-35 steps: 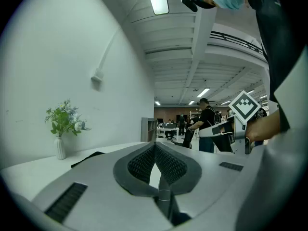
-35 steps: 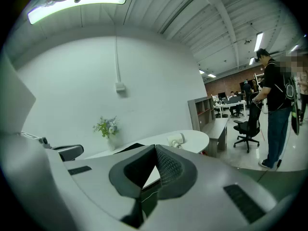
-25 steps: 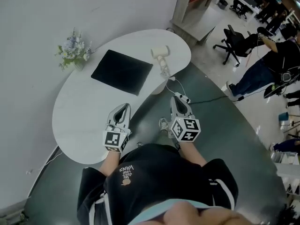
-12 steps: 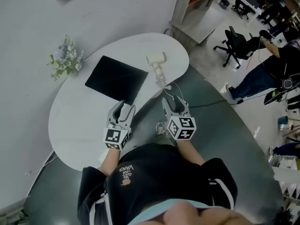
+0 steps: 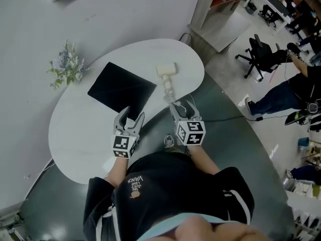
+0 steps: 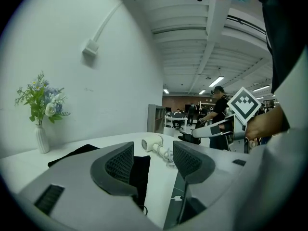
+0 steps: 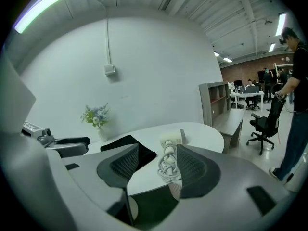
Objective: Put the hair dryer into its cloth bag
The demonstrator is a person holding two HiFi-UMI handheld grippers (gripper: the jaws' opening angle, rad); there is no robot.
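A cream hair dryer (image 5: 166, 70) lies on the white table (image 5: 85, 134) with its coiled cord (image 5: 168, 89) trailing toward the near edge. To its left, a flat black cloth bag (image 5: 122, 88) is spread out. My left gripper (image 5: 131, 117) hovers at the bag's near corner, jaws opening with nothing between them. My right gripper (image 5: 183, 106) hangs just short of the cord, jaws also opening and empty. The right gripper view frames the dryer (image 7: 169, 141) and cord (image 7: 167, 165) between its jaws, still farther off. In the left gripper view the bag (image 6: 77, 153) and dryer (image 6: 151, 142) lie ahead.
A vase of flowers (image 5: 64, 67) stands at the table's far left by the wall. A grey shelf unit (image 5: 220, 4) is beyond the table. An office chair (image 5: 263, 51) and a standing person (image 5: 296, 92) are off to the right. A cable runs over the floor.
Both grippers have moved forward toward the table's edge and sunk a little. Their jaws, shut a second ago, have spread apart.
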